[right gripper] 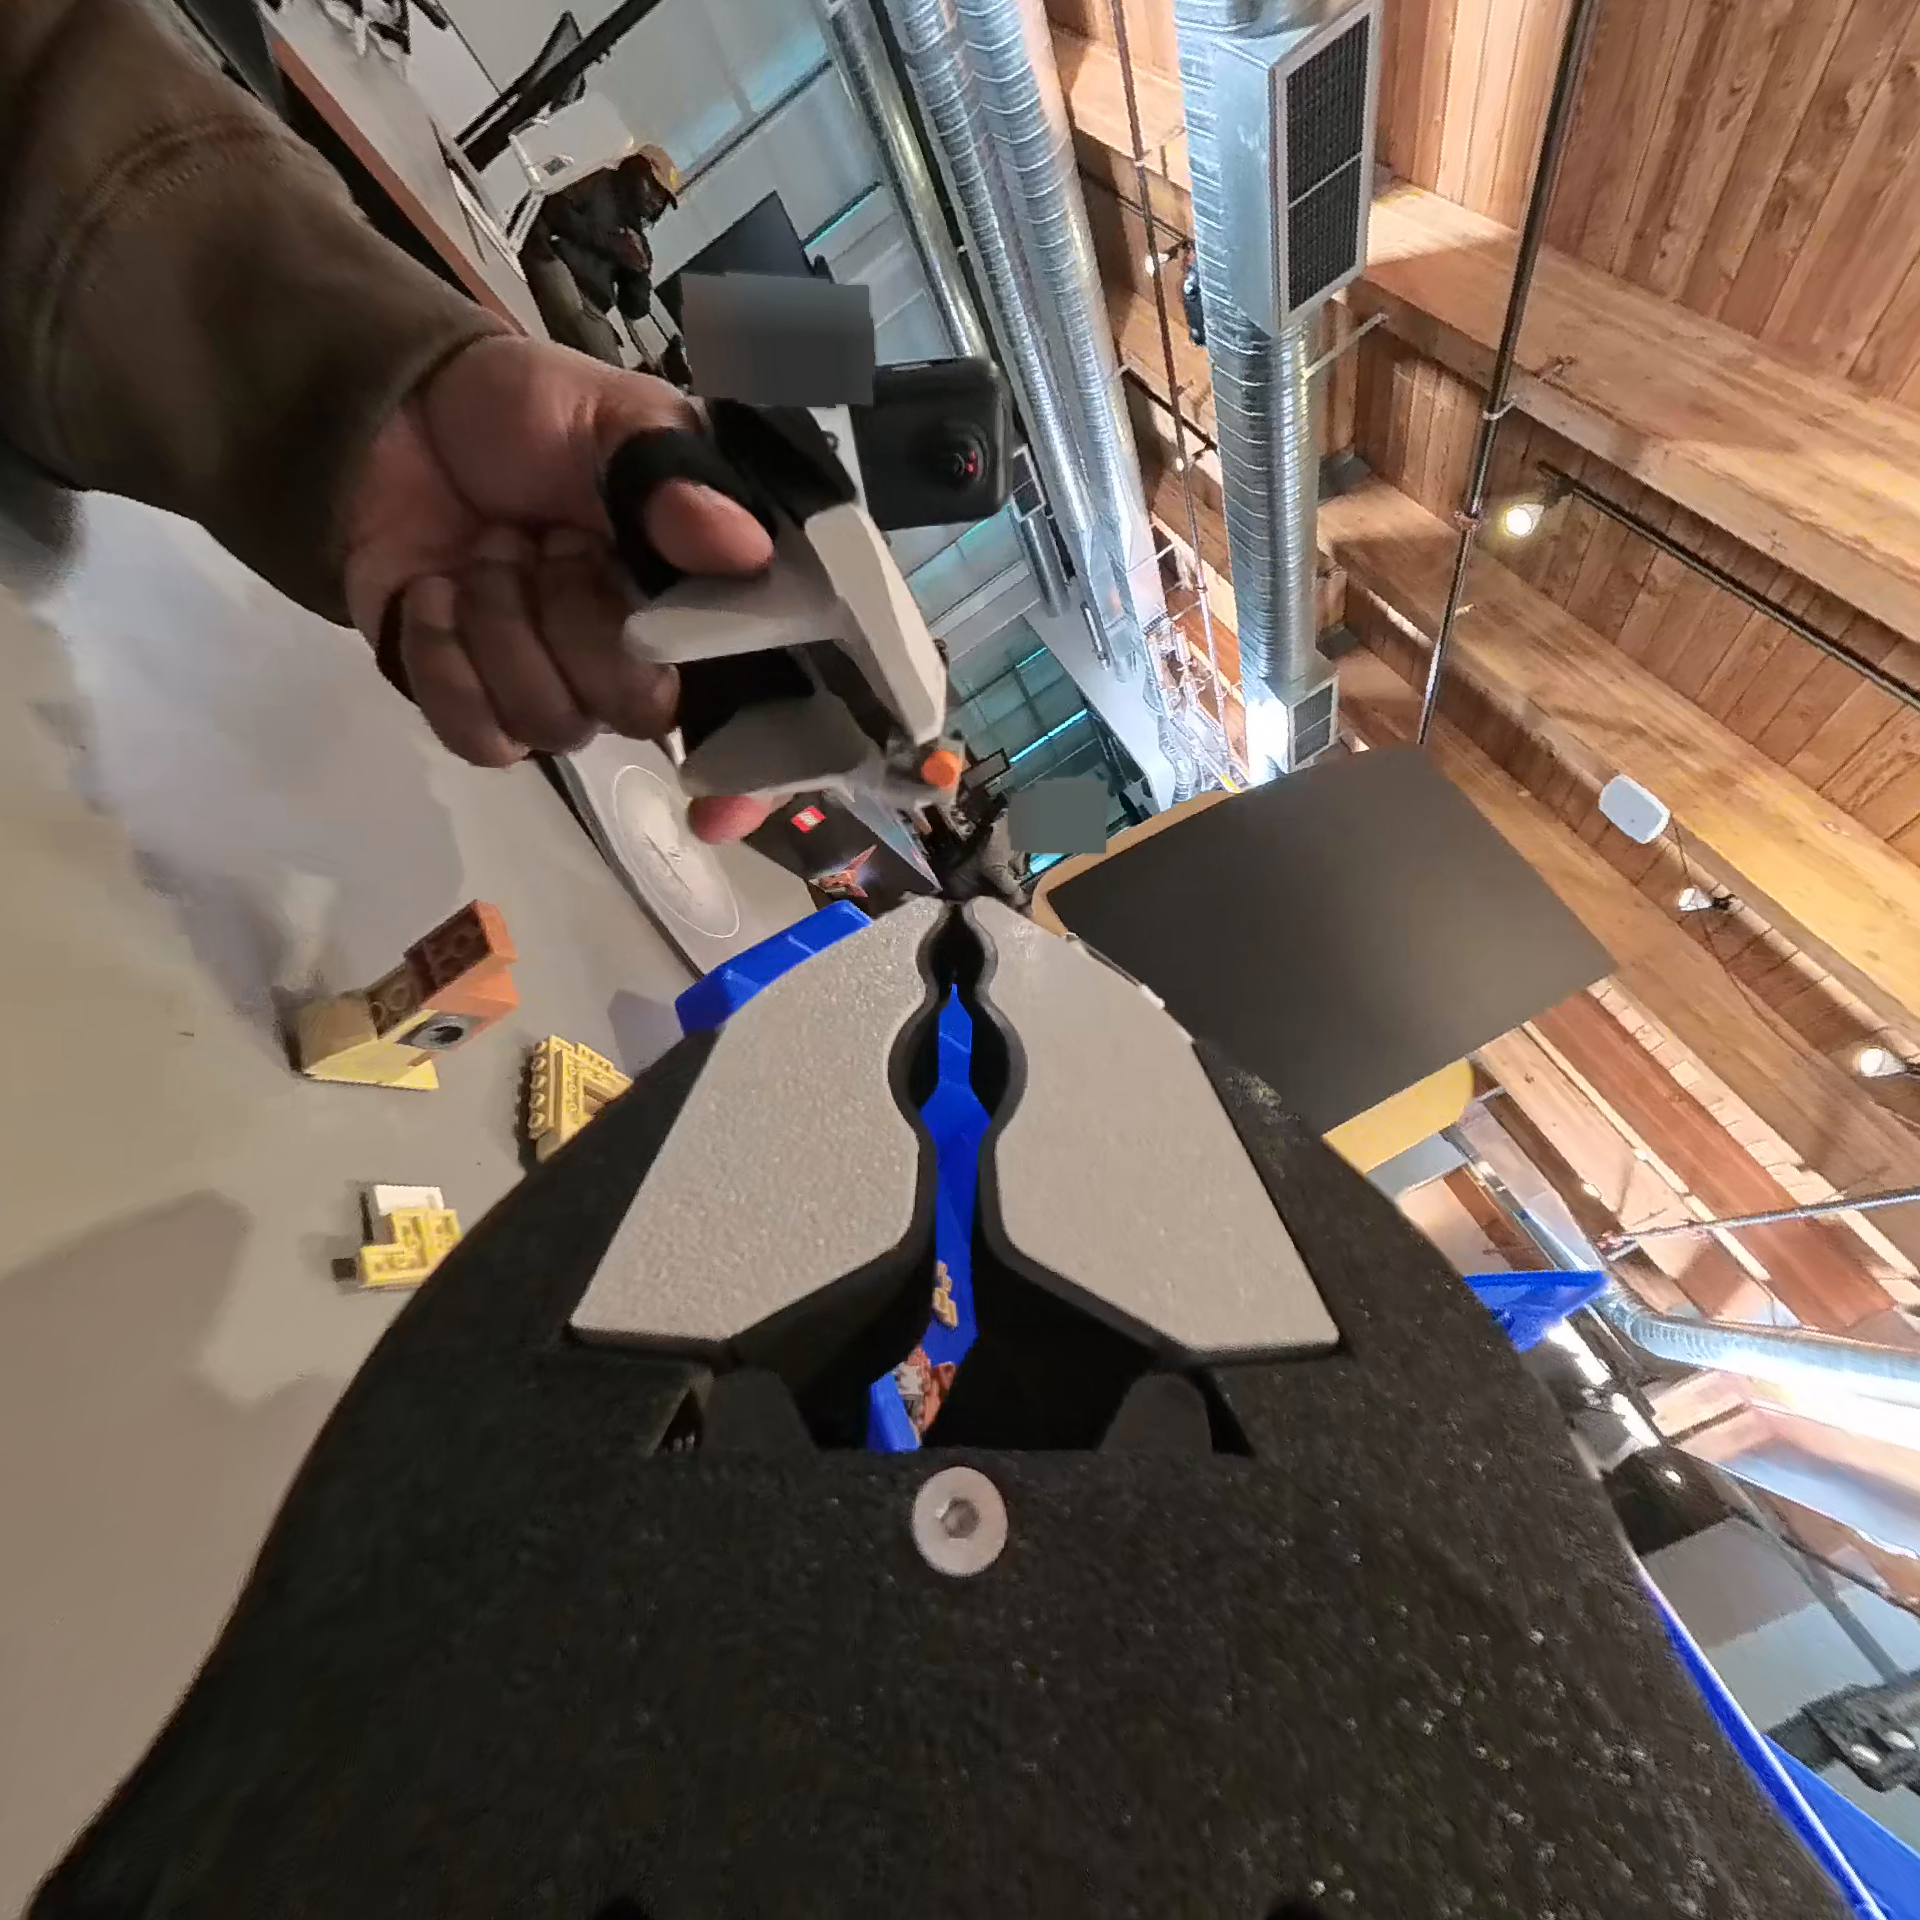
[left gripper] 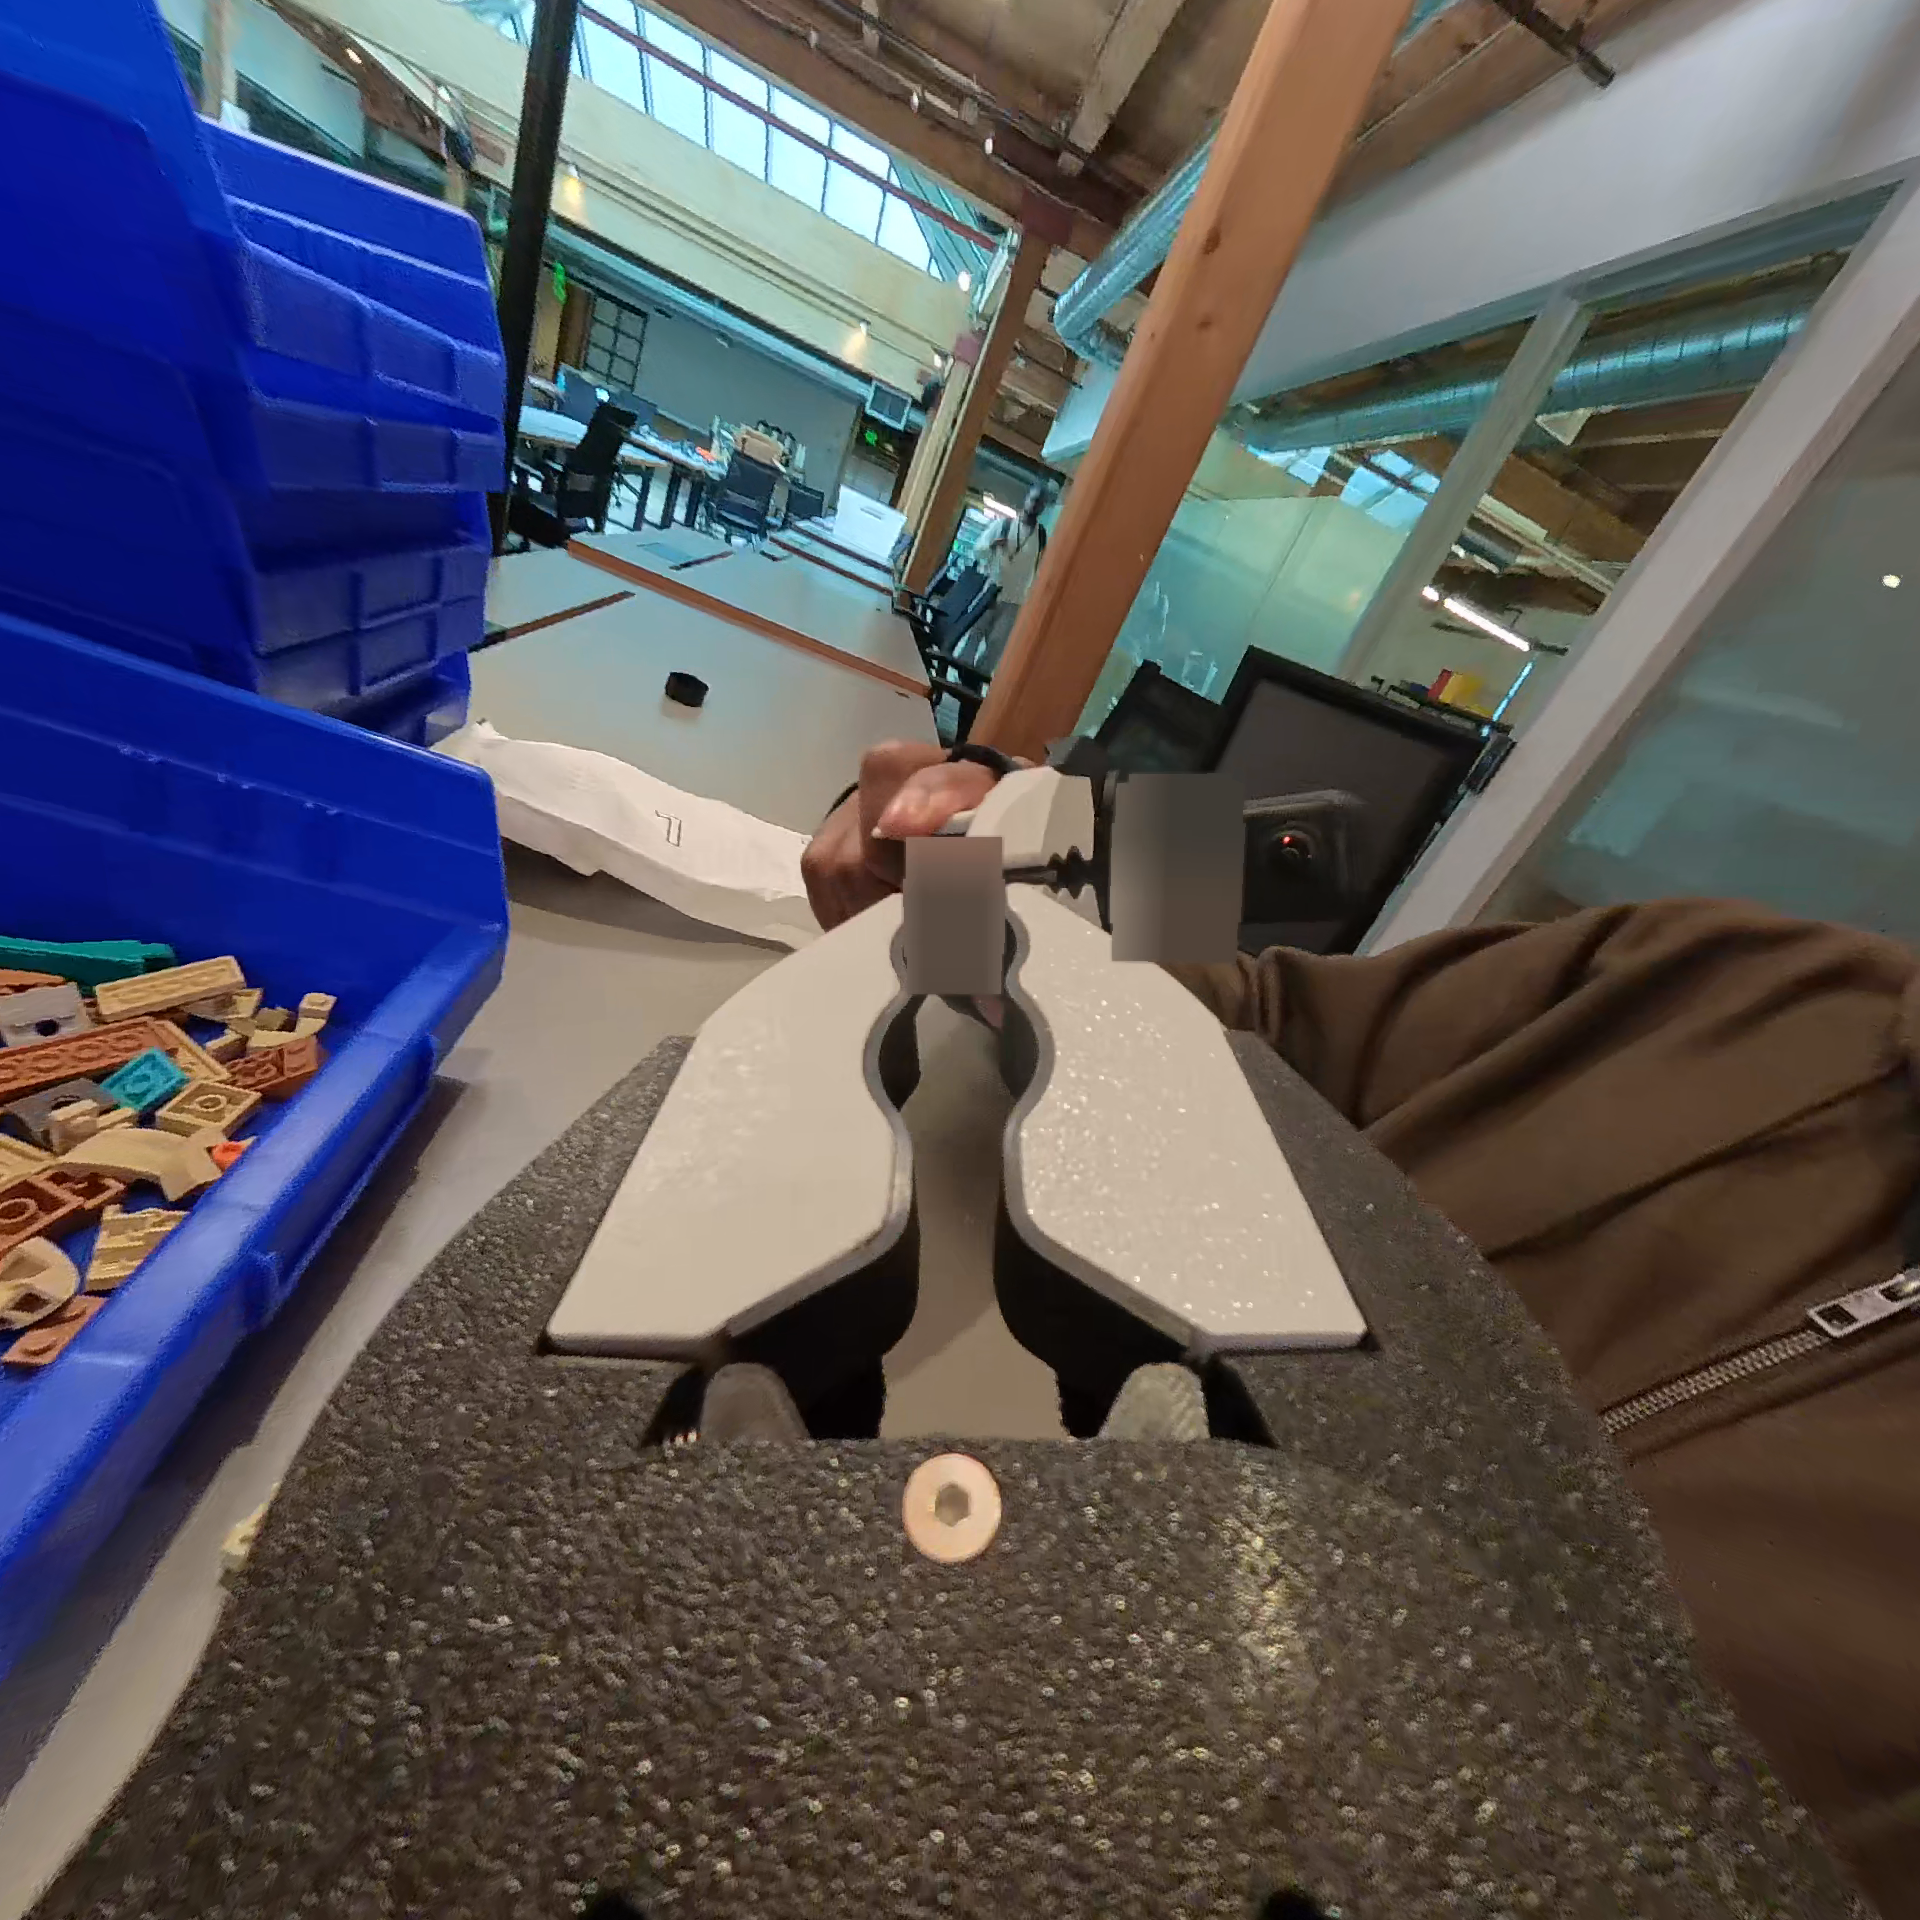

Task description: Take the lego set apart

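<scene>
My left gripper (left gripper: 954,940) points over the grey table; a blurred patch covers its fingertips in its own view. The right wrist view shows it (right gripper: 904,774) held by a hand at the upper left, shut on a small grey piece with an orange stud (right gripper: 938,769). A black ribbed rod (left gripper: 1070,878) sticks out to the right of the patch. My right gripper (right gripper: 958,912) is shut, its tips touching, with nothing seen between them. It is raised above a blue bin (right gripper: 790,961). It also shows in the left wrist view (left gripper: 1029,816), held by a hand just beyond my left tips.
An open blue bin (left gripper: 312,914) with several loose bricks (left gripper: 135,1081) stands at the left, with stacked blue bins (left gripper: 312,364) behind it. A white sheet (left gripper: 644,821) lies on the table. A brown-and-tan brick assembly (right gripper: 416,997) and yellow pieces (right gripper: 566,1091) lie on the table (right gripper: 208,831). My right fingertips sit around 4 cm from my left ones.
</scene>
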The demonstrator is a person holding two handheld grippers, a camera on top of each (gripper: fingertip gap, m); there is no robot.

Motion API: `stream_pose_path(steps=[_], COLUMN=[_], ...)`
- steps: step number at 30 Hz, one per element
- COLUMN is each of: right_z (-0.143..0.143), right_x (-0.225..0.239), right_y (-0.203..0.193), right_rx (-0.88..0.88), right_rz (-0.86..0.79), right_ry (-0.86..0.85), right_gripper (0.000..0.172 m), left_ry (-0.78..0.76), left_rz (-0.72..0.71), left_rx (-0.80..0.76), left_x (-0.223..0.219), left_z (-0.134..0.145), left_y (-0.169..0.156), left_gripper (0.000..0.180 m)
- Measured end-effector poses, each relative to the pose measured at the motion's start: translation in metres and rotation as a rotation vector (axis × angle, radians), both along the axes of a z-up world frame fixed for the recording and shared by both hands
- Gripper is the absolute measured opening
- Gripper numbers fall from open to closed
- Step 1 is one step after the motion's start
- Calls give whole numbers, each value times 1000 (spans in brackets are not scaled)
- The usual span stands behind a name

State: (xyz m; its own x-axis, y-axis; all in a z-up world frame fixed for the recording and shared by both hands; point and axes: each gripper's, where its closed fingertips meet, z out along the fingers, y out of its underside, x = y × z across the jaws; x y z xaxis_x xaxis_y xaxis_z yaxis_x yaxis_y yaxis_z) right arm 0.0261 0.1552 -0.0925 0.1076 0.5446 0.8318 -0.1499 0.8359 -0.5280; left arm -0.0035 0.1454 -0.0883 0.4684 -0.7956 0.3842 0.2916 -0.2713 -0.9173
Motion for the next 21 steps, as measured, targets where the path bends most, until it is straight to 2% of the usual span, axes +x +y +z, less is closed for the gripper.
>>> stream_pose_path(steps=[6, 21], right_z=[-3, -10], right_x=[-7, -8], right_y=[-10, -19], right_rx=[69, 53], right_rz=[-18, 42], right_ry=[20, -19], right_gripper=[3, 9], left_ry=[106, 103], left_rz=[-51, -102], left_rx=[-20, -30], left_x=[25, 33], left_z=[-18, -22], left_y=[-1, -6], left_gripper=[11, 11])
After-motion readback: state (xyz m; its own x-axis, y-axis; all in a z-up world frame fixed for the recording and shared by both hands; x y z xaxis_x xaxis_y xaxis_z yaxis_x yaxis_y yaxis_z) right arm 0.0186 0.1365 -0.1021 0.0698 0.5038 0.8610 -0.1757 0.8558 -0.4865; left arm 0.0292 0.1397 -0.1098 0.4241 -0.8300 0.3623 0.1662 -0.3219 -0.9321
